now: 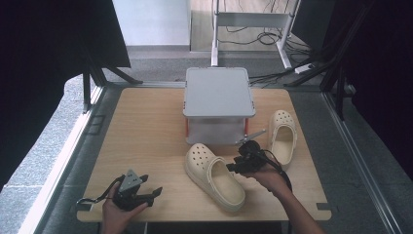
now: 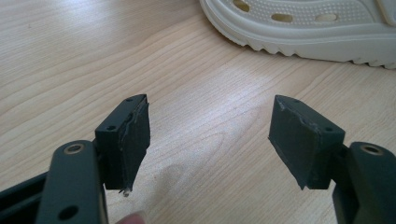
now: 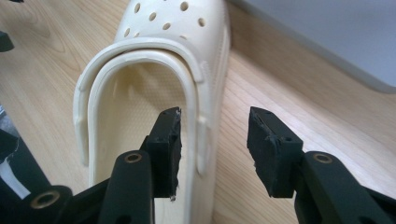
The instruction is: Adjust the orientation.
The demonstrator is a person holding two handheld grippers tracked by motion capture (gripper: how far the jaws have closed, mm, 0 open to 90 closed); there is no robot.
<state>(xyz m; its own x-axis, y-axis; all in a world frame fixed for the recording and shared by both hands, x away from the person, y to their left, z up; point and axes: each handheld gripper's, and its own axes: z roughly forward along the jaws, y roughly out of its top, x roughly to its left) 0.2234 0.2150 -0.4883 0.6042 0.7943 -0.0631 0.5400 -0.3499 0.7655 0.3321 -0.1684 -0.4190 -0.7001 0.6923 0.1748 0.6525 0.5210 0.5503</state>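
A: So, the right gripper [image 3: 212,149] has its jaws spread, straddling the side wall of the near clog [image 3: 154,93]: one jaw sits inside the shoe's opening, the other outside over the counter [image 3: 289,93]. Neither pad seems to press on the wall, so I judge that nothing is pinched.

B: And the other hand?

A: The left gripper [image 2: 210,140] also has its jaws spread wide, with bare wood between them. It rests low near the front edge, well apart from the shoe, whose ridged sole [image 2: 308,44] crosses the top of its view.

B: What could go wrong?

A: If the right jaws close off-centre, they may catch only the thin heel strap [image 3: 140,51] folded over the rim. That strap pivots, so the clog could swing or drop when lifted. A push from the inner jaw could also skid the light shoe along the smooth wood.

B: What does the high view add?

A: Layout. The near clog [image 1: 214,175] lies slantwise in the middle, toe toward the grey lidded box [image 1: 219,92], and a second clog [image 1: 283,134] lies beside the box at the right. The right gripper view gives the fine relation of pad to wall, which the high view hides behind the hand.
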